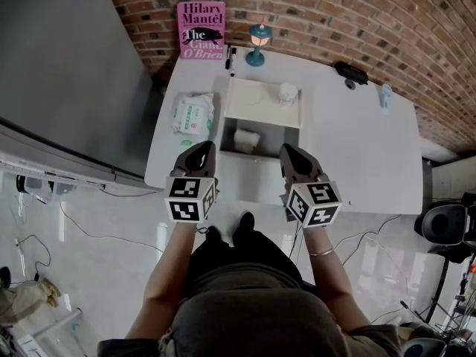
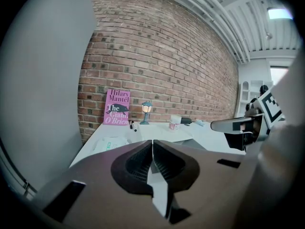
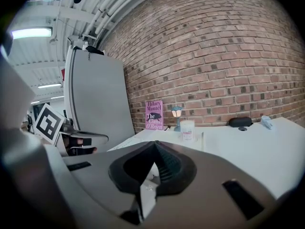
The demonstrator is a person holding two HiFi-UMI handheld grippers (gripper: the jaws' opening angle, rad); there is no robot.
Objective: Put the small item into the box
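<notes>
An open box point(image 1: 287, 141) sits mid-table, its white lid flap point(image 1: 256, 103) folded back. A small white jar point(image 1: 287, 93) stands on that flap; it also shows in the left gripper view as the jar point(image 2: 175, 123) and in the right gripper view as the jar point(image 3: 187, 129). A white roll-like item point(image 1: 246, 139) lies inside the box. My left gripper point(image 1: 202, 149) hovers at the box's near left corner, shut and holding nothing point(image 2: 152, 142). My right gripper point(image 1: 288, 152) hovers at the near right corner, also shut and holding nothing point(image 3: 153, 144).
A pink book point(image 1: 201, 30) leans on the brick wall beside a small blue lamp point(image 1: 257, 44) and pens point(image 1: 231, 59). A wipes packet point(image 1: 193, 114) lies left of the box. A black case point(image 1: 351, 72) and a blue object point(image 1: 384, 95) sit far right.
</notes>
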